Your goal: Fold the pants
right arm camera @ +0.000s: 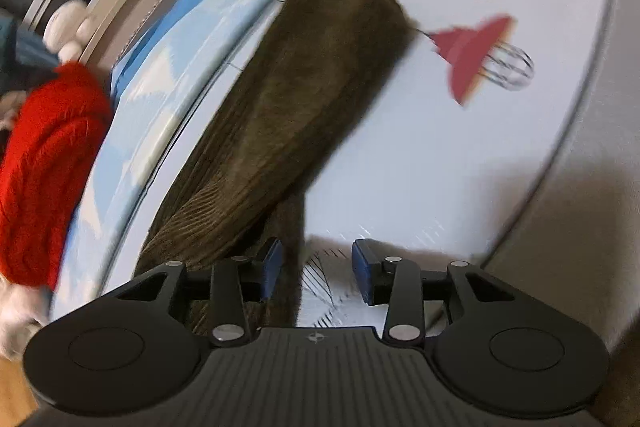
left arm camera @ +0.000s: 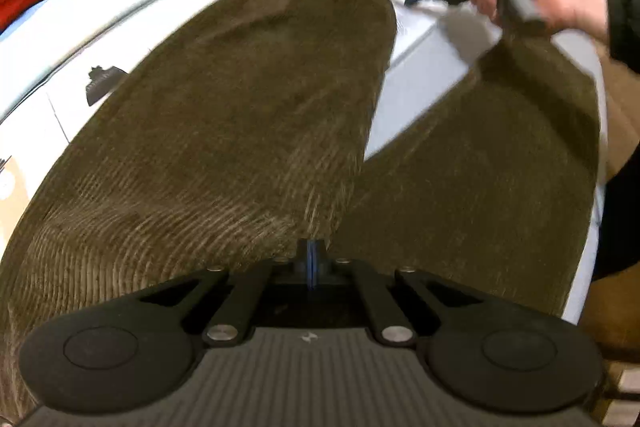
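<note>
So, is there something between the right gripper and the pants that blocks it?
Nothing visible blocks it. The right gripper is open right over the edge of the brown pants on the white sheet; the red blanket lies off to the side.

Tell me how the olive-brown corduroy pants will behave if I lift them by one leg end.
The olive-brown corduroy pants will probably go floppy: the cloth already lies draped and rumpled over the white printed bed cover. The ribbed pile looks grippy, so slipping from the shut left gripper seems unlikely. The thick fabric probably has some weight, so the unheld leg may drag.
</note>
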Tool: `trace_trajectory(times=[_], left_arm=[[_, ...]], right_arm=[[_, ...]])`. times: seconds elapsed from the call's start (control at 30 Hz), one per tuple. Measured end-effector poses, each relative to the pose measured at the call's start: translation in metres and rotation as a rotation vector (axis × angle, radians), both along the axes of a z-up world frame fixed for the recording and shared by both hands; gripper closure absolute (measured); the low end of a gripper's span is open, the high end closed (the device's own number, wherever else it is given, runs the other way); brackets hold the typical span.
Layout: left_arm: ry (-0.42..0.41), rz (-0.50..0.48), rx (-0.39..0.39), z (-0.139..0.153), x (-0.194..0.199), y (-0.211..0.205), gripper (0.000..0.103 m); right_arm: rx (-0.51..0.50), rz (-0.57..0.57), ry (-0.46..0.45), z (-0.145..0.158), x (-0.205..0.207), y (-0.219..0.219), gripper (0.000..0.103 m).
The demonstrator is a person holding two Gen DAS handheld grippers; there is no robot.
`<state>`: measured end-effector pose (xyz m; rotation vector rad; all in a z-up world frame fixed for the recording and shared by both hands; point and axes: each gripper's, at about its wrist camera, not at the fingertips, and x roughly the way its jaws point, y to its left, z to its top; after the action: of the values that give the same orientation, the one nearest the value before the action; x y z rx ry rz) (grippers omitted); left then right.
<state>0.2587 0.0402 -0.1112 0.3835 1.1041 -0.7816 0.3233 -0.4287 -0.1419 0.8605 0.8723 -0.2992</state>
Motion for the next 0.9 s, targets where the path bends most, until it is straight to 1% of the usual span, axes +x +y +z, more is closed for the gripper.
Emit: trace_trajectory(times=[0.03,0.07,0.1,0.13,0.17,0.2,0.23,0.27,0.3,0.33,0.37,0.4,0.43,0.47,0.5,0.53,0.57,0.6,0.63,0.7,0.73,0.77,0.8,0.83,0.87,0.9], left_arm=[[-0.009,0.014,-0.037,0.006,-0.001,0.003,0.099],[-0.034,0.040,-0.075,0.011,0.000,0.005,0.090],[-0.060,0.073,-0.095,0.015,0.001,0.003,0.082],[-0.081,0.093,-0.106,0.016,0.001,0.001,0.061],[-0.096,0.099,-0.105,0.015,0.000,-0.003,0.048],[-0.116,0.093,-0.093,0.012,-0.003,-0.010,0.047],[-0.132,0.079,-0.073,0.008,-0.006,-0.019,0.047],[-0.129,0.062,-0.063,0.003,-0.009,-0.026,0.047],[-0.119,0.042,-0.049,-0.003,-0.012,-0.034,0.048],[-0.120,0.027,-0.024,-0.008,-0.014,-0.041,0.051],[-0.128,0.003,0.029,-0.017,-0.016,-0.050,0.074],[-0.154,-0.011,0.091,-0.025,-0.016,-0.055,0.087],[-0.181,-0.007,0.129,-0.029,-0.015,-0.057,0.094],[-0.187,0.016,0.114,-0.026,-0.011,-0.055,0.095],[-0.179,0.040,0.066,-0.021,-0.008,-0.052,0.095],[-0.179,0.052,0.034,-0.015,-0.005,-0.050,0.095],[-0.189,0.050,0.026,-0.009,-0.005,-0.051,0.095],[-0.193,0.039,0.030,-0.006,-0.006,-0.051,0.095],[-0.184,0.019,0.035,-0.005,-0.009,-0.052,0.095],[-0.152,-0.028,0.064,-0.010,-0.014,-0.053,0.095],[-0.143,-0.051,0.087,-0.015,-0.017,-0.054,0.095],[-0.147,-0.068,0.113,-0.019,-0.021,-0.054,0.095],[-0.149,-0.080,0.130,-0.021,-0.024,-0.055,0.095],[-0.145,-0.081,0.126,-0.021,-0.025,-0.054,0.095],[-0.136,-0.077,0.116,-0.019,-0.025,-0.052,0.094],[-0.123,-0.070,0.103,-0.017,-0.024,-0.050,0.093]], right_arm=[[-0.011,0.005,-0.012,0.001,0.003,0.003,0.060],[-0.014,0.008,-0.020,0.000,0.007,0.004,0.060],[-0.020,0.012,-0.023,-0.002,0.012,0.004,0.060],[-0.037,0.018,-0.024,-0.002,0.014,0.007,0.060],[-0.058,0.025,-0.027,0.000,0.023,0.007,0.060],[-0.077,0.033,-0.028,-0.001,0.029,0.007,0.061],[-0.097,0.041,-0.031,0.001,0.034,0.009,0.074],[-0.096,0.051,-0.035,-0.001,0.039,0.010,0.093],[-0.093,0.054,-0.035,-0.002,0.040,0.011,0.093],[-0.097,0.052,-0.037,-0.003,0.041,0.009,0.095],[-0.102,0.051,-0.043,-0.001,0.040,0.008,0.097],[-0.109,0.040,-0.052,0.002,0.039,0.007,0.098],[-0.138,0.006,-0.060,0.015,0.036,0.006,0.098],[-0.165,-0.019,-0.093,0.035,0.032,0.007,0.099],[-0.206,-0.019,-0.150,0.061,0.029,0.012,0.099],[-0.292,-0.006,-0.186,0.086,0.024,0.021,0.099],[-0.380,-0.004,-0.173,0.099,0.019,0.029,0.099],[-0.419,-0.032,-0.092,0.095,0.014,0.029,0.099],[-0.406,-0.078,0.000,0.080,0.007,0.022,0.099],[-0.338,-0.188,0.224,0.041,-0.014,0.008,0.099],[-0.293,-0.220,0.288,0.027,-0.024,0.004,0.098],[-0.248,-0.246,0.293,0.020,-0.034,0.000,0.098],[-0.218,-0.267,0.261,0.020,-0.041,-0.003,0.098],[-0.196,-0.270,0.224,0.023,-0.046,-0.004,0.097],[-0.177,-0.265,0.183,0.026,-0.050,-0.007,0.093],[-0.174,-0.268,0.137,0.028,-0.055,-0.012,0.093]])
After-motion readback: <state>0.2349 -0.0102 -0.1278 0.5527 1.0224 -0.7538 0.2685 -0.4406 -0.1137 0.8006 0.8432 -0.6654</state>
